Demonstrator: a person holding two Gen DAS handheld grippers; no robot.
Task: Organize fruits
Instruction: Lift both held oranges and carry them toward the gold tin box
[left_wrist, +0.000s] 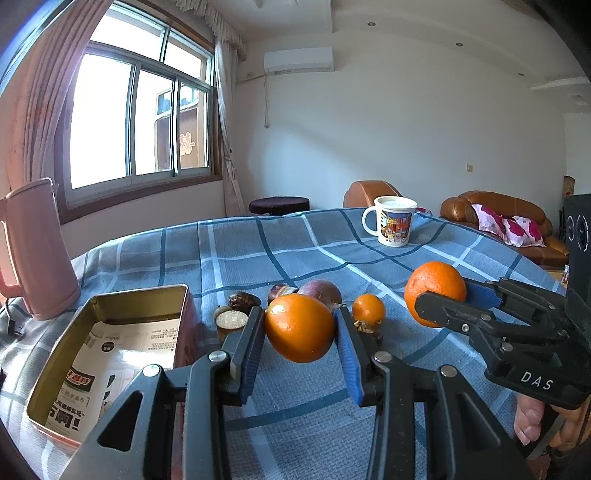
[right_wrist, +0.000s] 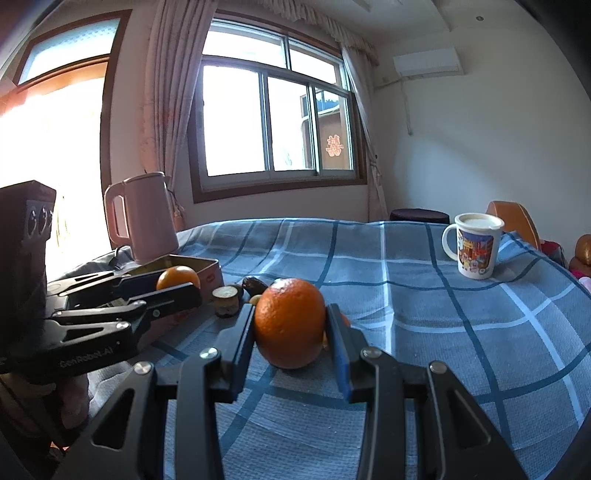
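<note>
The left tongs (left_wrist: 299, 328) are clenched on an orange (left_wrist: 300, 328), with the blue ribbed pads pressing its two sides, and the fruit hangs above the tabletop (left_wrist: 258, 258). The right tongs (right_wrist: 290, 325) grasp a second orange (right_wrist: 290, 323) in the same way, also lifted from the cloth. In the left view this second orange (left_wrist: 435, 293) is seen to the right, apart from the first one.

I judge the task to be at its beginning. The open metal tin (left_wrist: 110, 350), which seems to be the place for the fruits, holds only a printed paper at its bottom. Both oranges are picked up but not yet put in. A small orange (left_wrist: 368, 308), two dark roundish fruits (left_wrist: 320, 291) and a few brown pieces still lie on the cloth behind.

The oranges have a dimpled, slightly glossy skin. The tin is rectangular, with gold-coloured thin walls. The checked blue cloth looks woven and soft. The mug (left_wrist: 392, 225) is smooth and printed with cartoon pictures, and the pink kettle (left_wrist: 35, 247) is matte plastic.
</note>
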